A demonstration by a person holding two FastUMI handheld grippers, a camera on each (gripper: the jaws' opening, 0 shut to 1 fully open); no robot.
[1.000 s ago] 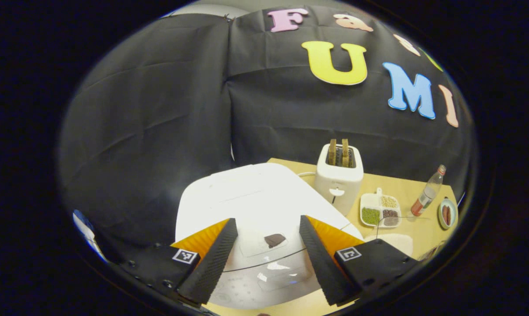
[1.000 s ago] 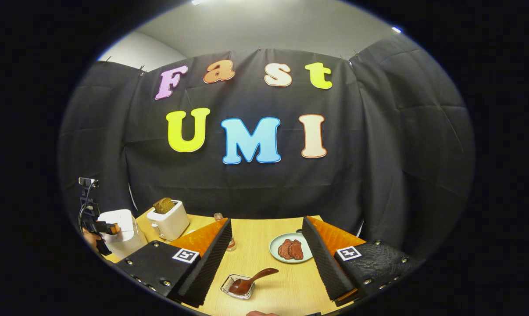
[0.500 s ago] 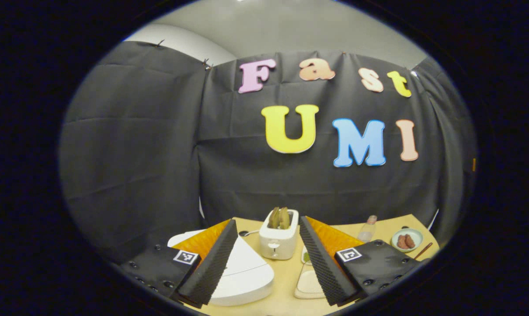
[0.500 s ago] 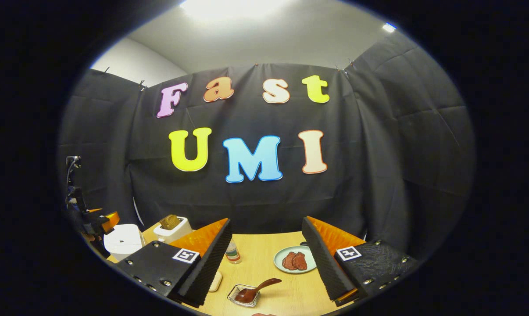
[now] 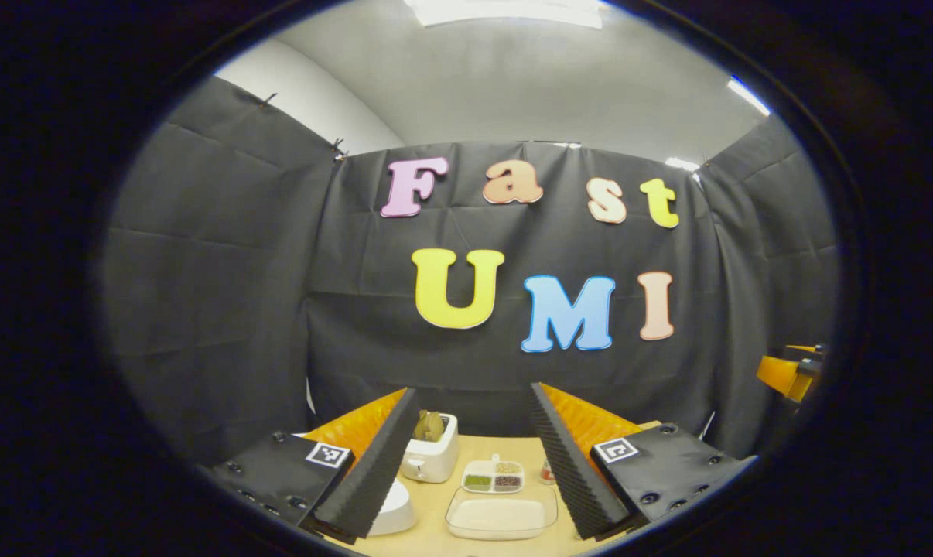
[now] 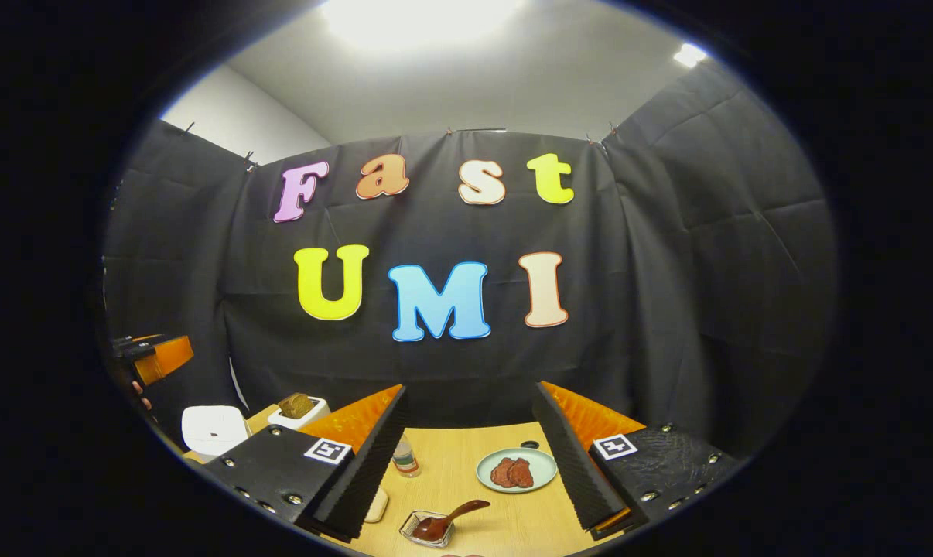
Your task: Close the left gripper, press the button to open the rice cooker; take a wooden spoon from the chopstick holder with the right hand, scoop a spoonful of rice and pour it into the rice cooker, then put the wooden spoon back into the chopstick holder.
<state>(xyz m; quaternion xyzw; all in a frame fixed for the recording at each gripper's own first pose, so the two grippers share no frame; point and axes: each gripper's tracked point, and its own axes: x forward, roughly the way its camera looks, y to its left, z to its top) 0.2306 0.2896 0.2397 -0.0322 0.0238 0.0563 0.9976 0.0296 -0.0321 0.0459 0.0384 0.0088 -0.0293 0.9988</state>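
In the left gripper view, the left gripper (image 5: 473, 464) gapes wide and empty; the rice cooker (image 5: 391, 509) sits by its left finger.

In the right gripper view, the right gripper (image 6: 470, 456) spreads open above the wooden spoon (image 6: 449, 519), handle angling up-right.

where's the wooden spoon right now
In the right gripper view the wooden spoon lies low at centre between the open fingers, its bowl in a small clear dish, near the plate of meat.
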